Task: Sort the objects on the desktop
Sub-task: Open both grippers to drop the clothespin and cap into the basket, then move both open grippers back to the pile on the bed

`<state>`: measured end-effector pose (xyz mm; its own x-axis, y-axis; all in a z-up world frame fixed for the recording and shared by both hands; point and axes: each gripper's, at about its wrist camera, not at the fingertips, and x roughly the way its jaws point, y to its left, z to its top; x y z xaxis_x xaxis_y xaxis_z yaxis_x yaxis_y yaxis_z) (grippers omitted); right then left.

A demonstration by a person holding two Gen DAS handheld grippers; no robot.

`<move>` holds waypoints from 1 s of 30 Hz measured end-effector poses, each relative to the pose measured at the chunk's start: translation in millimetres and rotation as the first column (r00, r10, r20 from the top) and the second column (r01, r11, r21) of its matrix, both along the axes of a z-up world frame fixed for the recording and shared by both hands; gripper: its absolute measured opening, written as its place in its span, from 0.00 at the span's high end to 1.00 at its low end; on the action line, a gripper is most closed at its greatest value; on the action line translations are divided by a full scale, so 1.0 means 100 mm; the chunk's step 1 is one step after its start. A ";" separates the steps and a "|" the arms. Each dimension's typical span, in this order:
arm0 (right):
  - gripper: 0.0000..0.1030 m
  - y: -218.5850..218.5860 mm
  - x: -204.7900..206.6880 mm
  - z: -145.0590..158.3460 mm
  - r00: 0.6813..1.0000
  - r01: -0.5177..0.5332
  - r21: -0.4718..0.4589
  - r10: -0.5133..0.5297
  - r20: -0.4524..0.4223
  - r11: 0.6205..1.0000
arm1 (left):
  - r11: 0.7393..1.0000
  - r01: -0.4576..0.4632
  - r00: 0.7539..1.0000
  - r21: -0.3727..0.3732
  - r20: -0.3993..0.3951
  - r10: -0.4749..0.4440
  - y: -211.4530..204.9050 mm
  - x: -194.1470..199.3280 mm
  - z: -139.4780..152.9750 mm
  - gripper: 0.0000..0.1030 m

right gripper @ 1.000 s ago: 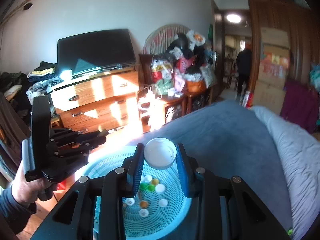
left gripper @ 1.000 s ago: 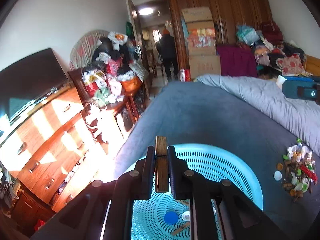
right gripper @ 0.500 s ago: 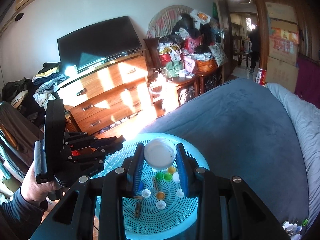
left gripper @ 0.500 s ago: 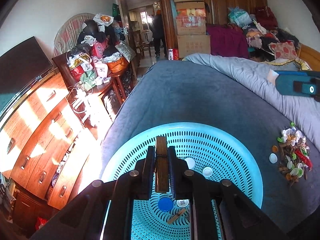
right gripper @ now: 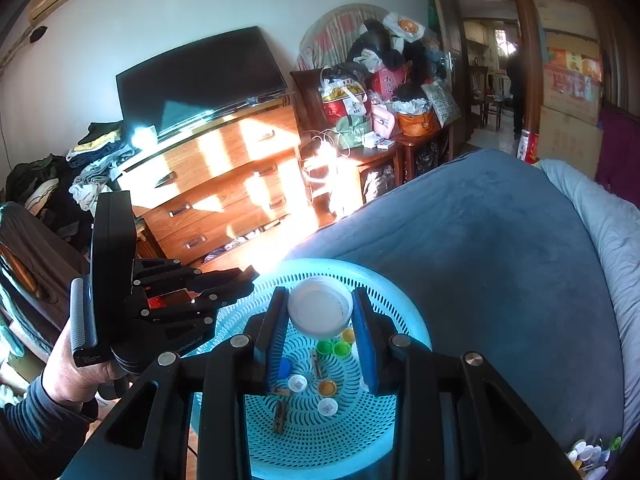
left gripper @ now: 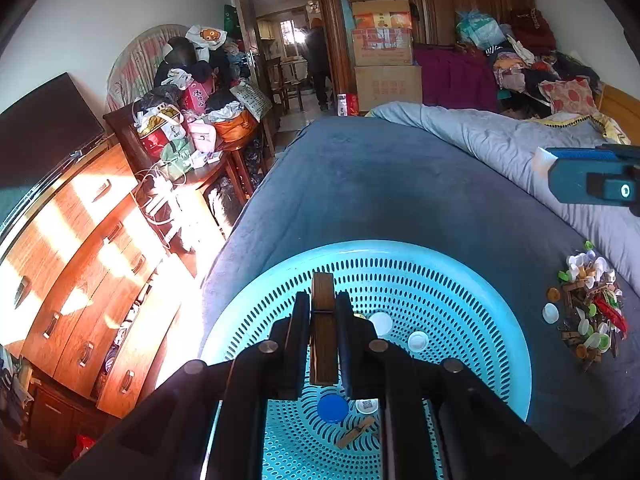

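A turquoise perforated basket (left gripper: 472, 280) (right gripper: 404, 316) sits on the dark blue bed cover, with several bottle caps and wooden clothespins inside. My left gripper (left gripper: 323, 312) is shut on a wooden clothespin (left gripper: 323, 328), held upright over the basket. My right gripper (right gripper: 320, 312) is shut on a white cap (right gripper: 320, 310), also above the basket. The left gripper also shows in the right wrist view (right gripper: 240, 280), at the basket's left rim. A pile of mixed caps and clothespins (left gripper: 588, 304) lies on the cover to the right of the basket.
A wooden chest of drawers (right gripper: 224, 184) with a TV (right gripper: 200, 80) stands left of the bed. A cluttered side table (left gripper: 188, 136) stands beyond it. A grey quilt (left gripper: 500, 140) lies at the far right. A person (left gripper: 318, 64) stands in the doorway.
Both grippers have sunk and tipped down toward the basket, so more of its inside shows now. The clothespin and the white cap stay gripped.
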<state>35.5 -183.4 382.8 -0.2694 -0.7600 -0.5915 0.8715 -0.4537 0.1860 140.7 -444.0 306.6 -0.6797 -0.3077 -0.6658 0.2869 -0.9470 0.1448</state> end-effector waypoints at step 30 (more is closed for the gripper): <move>0.31 3.32 1.18 -2.20 0.884 0.444 0.170 -0.461 0.077 0.880 | 0.877 0.479 0.878 0.020 -0.022 -0.479 2.82 -0.07 -0.87 0.25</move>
<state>153.3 148.3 162.5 -0.4894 -0.4759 -0.7308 0.5418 -0.8226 0.1728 133.5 -162.3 219.5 -0.7504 0.0743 -0.6568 -0.2006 -0.9724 0.1192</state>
